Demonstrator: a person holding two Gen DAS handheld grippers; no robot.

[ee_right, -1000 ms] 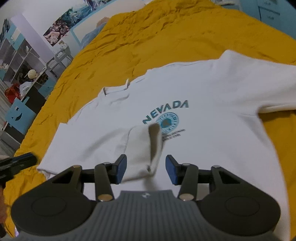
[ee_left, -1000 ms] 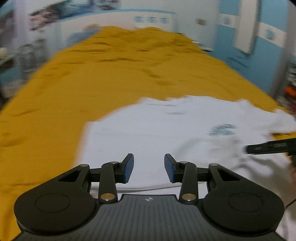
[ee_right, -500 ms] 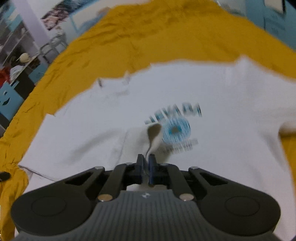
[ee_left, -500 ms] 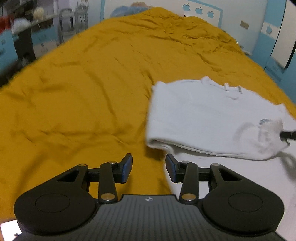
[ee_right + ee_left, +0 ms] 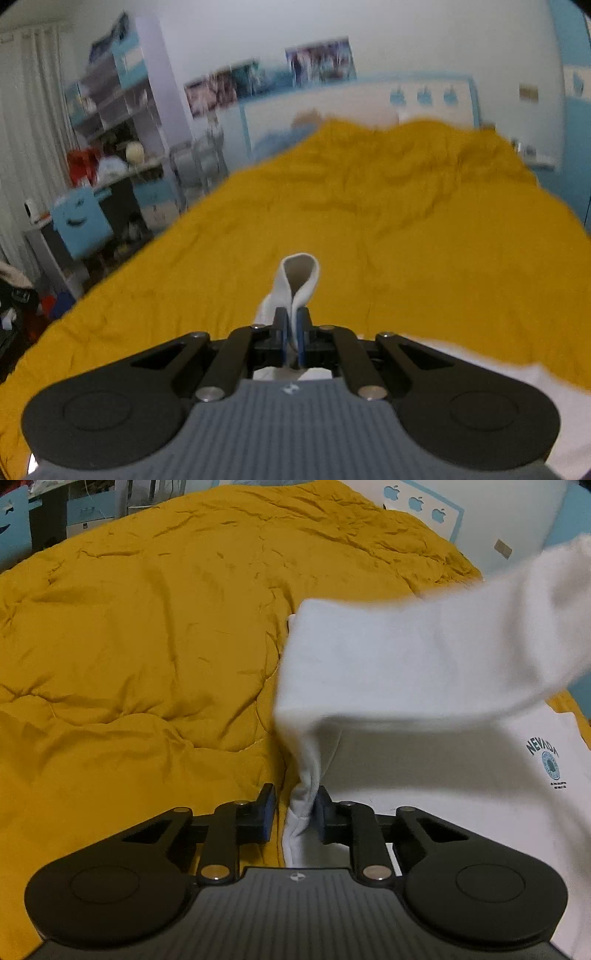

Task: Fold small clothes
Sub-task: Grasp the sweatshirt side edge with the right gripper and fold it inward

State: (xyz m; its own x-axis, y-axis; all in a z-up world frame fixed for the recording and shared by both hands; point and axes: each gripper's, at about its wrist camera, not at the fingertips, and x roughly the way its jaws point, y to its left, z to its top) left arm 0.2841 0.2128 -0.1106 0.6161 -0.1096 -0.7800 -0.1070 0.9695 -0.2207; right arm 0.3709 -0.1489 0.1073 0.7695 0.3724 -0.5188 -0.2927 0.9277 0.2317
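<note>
On yellow bedspread (image 5: 129,646): white T-shirt (image 5: 424,657), long axis 7-to-2 o'clock. Left gripper (image 5: 294,808) jaws closing around hem, one pad touching. Right gripper (image 5: 291,332) clamped on raised fabric, 2 o'clock.

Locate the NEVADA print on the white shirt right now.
Left wrist view, far right: the NEVADA print sits on the flat part of the white shirt on the yellow duvet, below the lifted fold, right of the left claw.

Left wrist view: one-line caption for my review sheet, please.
Left gripper closing on the white T-shirt edge, cloth between its jaws, the shirt lifted over the yellow bedspread.
</note>
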